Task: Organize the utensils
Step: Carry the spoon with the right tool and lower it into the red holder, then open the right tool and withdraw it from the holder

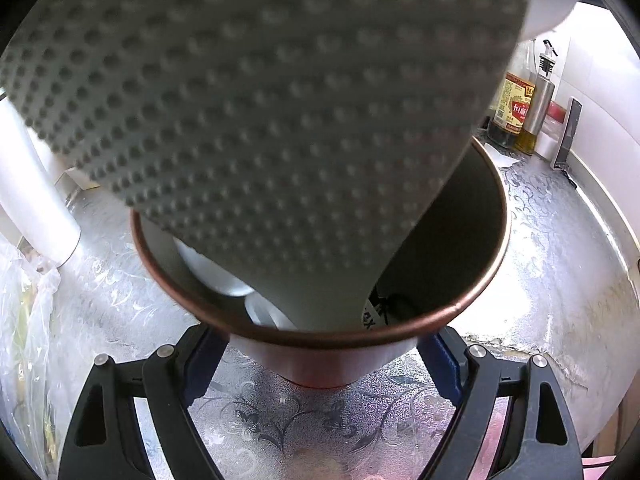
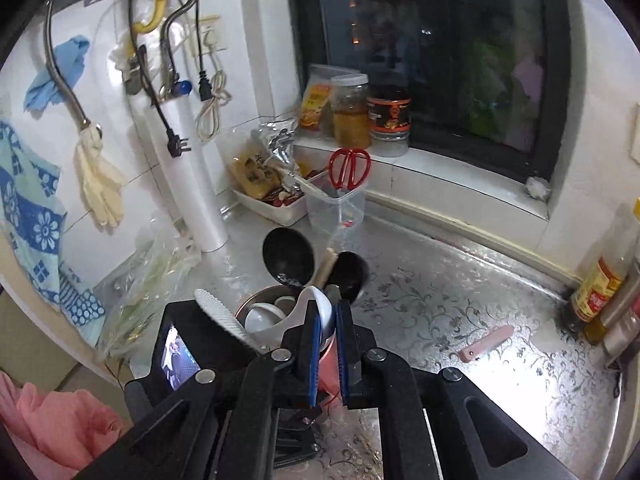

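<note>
1. The utensil cup [image 1: 320, 364], a white tapered holder with a copper-coloured rim, stood upright on the patterned steel counter [image 1: 540, 280]. The left gripper [image 1: 320, 360] clasped it from both sides, its blue-padded fingers [image 1: 440, 364] pressed against the lower wall.
2. A dimpled rice paddle [image 1: 272, 120] stood in the cup, handle down and blade up. Its long axis ran steeply upward and leaned toward the left wrist camera, so the blade filled most of that view.
3. From the right wrist view, the same paddle [image 2: 224, 316] appeared white and slanted up and to the left out of the cup.
4. Two black ladles [image 2: 287, 256] also rose from the cup, bowls uppermost, handles pointing down into it. A pale wooden handle [image 2: 326, 266] stood between them, nearly upright.
5. White spoons [image 2: 264, 318] lay inside the cup, their bowls near the rim.
6. The right gripper [image 2: 327, 320] hovered just in front of the cup. Its blue-padded fingers [image 2: 316, 356] stood almost together with a narrow gap; whether anything was pinched there could not be told.
7. A pink handled object [image 2: 486, 343] lay flat on the counter, well apart to the right, its long axis running diagonally.
8. Red scissors [image 2: 349, 168] stood handles-up in a clear container [image 2: 336, 216] near the window sill.
</note>
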A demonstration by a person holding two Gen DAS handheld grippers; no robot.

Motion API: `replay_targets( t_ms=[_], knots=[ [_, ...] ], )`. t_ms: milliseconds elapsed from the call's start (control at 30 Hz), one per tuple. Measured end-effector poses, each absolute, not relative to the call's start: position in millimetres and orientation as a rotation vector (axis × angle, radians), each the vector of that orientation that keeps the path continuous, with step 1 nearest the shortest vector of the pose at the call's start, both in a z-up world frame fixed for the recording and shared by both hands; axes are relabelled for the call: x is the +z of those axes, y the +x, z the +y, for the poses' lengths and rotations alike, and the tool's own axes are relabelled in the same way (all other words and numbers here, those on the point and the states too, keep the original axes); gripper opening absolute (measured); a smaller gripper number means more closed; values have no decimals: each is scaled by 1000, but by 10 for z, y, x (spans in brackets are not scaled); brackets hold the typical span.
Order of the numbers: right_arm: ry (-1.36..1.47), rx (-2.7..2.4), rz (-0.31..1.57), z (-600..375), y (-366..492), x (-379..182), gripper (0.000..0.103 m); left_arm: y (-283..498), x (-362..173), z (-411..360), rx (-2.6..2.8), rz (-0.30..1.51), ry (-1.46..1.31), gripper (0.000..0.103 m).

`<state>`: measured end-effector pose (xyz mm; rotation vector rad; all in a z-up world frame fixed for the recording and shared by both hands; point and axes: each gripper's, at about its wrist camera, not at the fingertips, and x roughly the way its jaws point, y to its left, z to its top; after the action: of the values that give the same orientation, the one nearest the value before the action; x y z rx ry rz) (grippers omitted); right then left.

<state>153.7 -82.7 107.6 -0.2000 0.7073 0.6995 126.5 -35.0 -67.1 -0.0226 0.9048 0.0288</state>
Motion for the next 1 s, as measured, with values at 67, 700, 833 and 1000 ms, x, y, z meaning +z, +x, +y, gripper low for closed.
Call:
replay_targets(
  t_ms=[67, 700, 833, 1000],
  knots=[
    [-201, 708, 724, -786, 1559, 1044, 9, 1254, -669, -364, 29, 905, -22, 88],
    [-155, 751, 822, -750, 1653, 852, 18, 1274, -685, -308, 25, 906, -24, 88],
    [-148, 750, 776, -800, 1582, 941, 45, 1275, -680, -311, 26, 906, -24, 88],
    [-148, 728, 745, -886, 1535, 1017, 46, 1286, -679, -296, 27, 906, -24, 88]
  ],
)
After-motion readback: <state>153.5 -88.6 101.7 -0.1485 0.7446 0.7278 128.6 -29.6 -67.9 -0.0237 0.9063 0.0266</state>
